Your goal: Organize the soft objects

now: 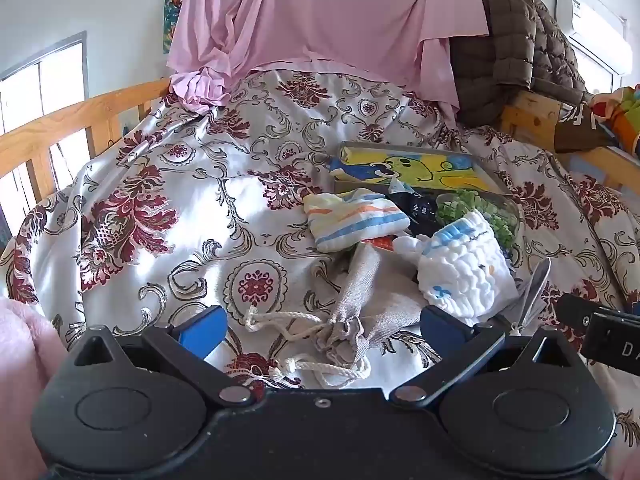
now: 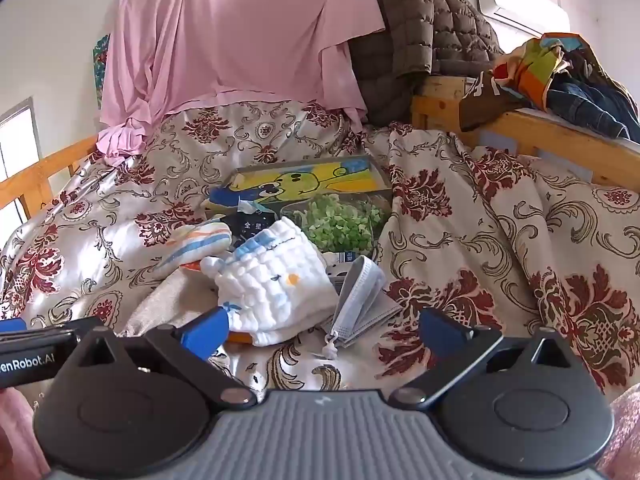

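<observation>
Start of sorting judged; nothing gripped; left gripper (image 1: 320, 330) fingers spread over near grey drawstring pouch (image 1: 362, 312); right gripper (image 2: 322, 332) fingers spread, empty, near white quilted cloth (image 2: 272, 284); next: descent and closing on pouch needed.

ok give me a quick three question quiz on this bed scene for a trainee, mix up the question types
1. True or false: the left tool is shut on the grey drawstring pouch.
2. Multiple choice: what lies partly on top of the grey drawstring pouch? A) the white quilted cloth B) a red shoe C) a glass bottle
3. Fill in: the folded grey face mask lies in front of the ____ tool.

Key
1. False: both tools stand open, with nothing held.
2. A
3. right
</observation>
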Demonstrator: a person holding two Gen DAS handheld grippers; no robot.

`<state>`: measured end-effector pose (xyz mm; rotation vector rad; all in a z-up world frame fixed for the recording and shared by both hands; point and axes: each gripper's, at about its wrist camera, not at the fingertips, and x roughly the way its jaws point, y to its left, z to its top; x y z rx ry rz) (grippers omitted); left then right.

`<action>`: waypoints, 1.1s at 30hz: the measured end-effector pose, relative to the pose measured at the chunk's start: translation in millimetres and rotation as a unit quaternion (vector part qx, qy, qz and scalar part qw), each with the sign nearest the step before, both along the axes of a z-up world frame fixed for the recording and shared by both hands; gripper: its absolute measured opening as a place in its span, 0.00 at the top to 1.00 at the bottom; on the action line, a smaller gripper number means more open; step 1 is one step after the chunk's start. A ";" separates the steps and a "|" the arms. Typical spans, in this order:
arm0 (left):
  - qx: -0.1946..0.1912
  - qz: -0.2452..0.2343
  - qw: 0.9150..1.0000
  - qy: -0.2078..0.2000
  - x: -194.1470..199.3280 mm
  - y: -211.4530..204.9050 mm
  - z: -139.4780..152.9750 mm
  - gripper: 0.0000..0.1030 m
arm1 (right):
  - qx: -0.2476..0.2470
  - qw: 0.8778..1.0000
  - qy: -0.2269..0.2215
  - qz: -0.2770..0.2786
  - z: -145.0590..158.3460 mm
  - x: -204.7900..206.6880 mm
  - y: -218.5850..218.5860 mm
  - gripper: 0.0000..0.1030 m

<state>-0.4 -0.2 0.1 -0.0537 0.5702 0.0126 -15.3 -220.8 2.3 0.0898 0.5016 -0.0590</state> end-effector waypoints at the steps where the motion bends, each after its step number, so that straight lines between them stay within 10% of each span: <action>1: -0.003 0.000 1.000 0.001 0.1 0.3 0.0 0.01 | 0.000 1.000 0.000 0.000 0.0 0.1 0.0 0.00; 33: 0.008 -0.008 1.000 0.002 -0.9 -4.7 -2.0 0.01 | 0.008 1.000 0.006 -0.001 -2.3 1.6 -1.8 0.00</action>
